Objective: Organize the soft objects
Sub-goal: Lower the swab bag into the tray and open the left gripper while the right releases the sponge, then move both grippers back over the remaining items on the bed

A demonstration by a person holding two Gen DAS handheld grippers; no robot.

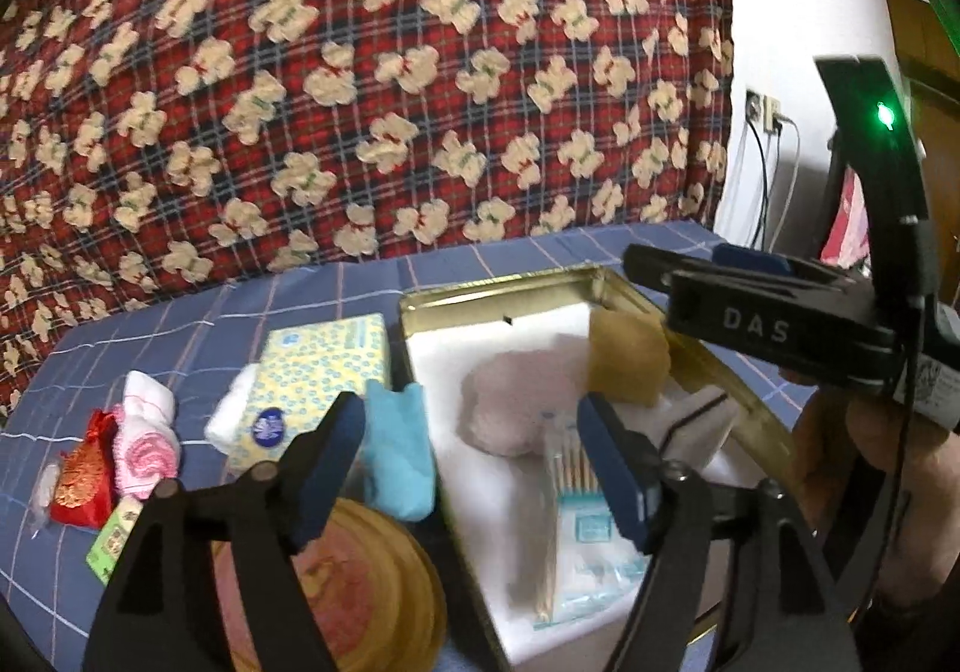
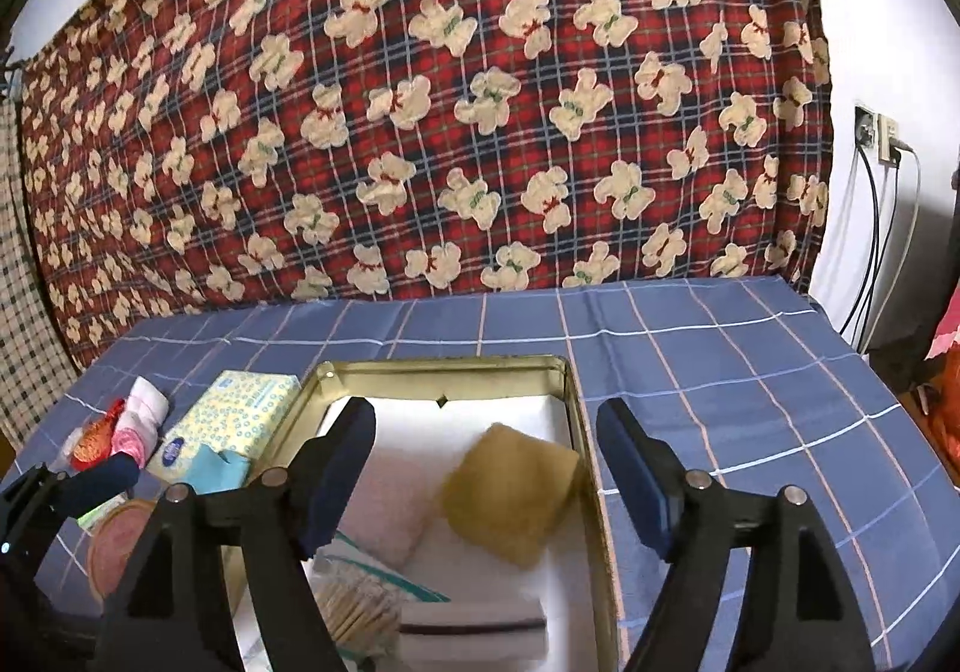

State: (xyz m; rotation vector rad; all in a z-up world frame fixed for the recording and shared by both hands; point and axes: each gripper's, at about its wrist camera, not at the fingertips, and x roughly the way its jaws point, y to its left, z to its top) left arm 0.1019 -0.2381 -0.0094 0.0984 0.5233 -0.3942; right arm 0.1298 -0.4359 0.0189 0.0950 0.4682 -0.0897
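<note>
A: Rectangular gold-coloured metal tin (image 2: 591, 468), shiny rim, white padded lining. Inside — mustard-yellow square cloth (image 2: 510, 498), coarse and spongy, tilted at the right wall; fuzzy pale-pink towel (image 2: 390, 510) left of it; clear packet of cotton swabs (image 1: 576, 516) at the near end; white folded piece with a dark stripe (image 2: 474, 627), nearest of all.

B: Outside, to the left?

A: Soft tissue pack (image 1: 312, 372), pale yellow with blue rings, dark-blue oval logo — wording too small to read. Light-blue sock (image 1: 399, 450) draped just beside the tin's left wall. Further left: rolled pink-and-white sock (image 1: 147, 444), red-and-gold brocade pouch (image 1: 81, 483), green-edged label (image 1: 114, 543). Round pink-and-gold lid (image 1: 366, 594) at the near edge. All on blue grid-checked cloth (image 2: 720, 372); red plaid teddy-bear blanket (image 2: 420, 102) hung behind.

B: Claws?

A: Left gripper (image 1: 474, 468) spread wide above the sock and tin, holding nothing. Right gripper (image 2: 486, 480) likewise wide apart over the tin, blue pads clear of the yellow cloth, empty. "DAS" legible on its side in the left view.
</note>
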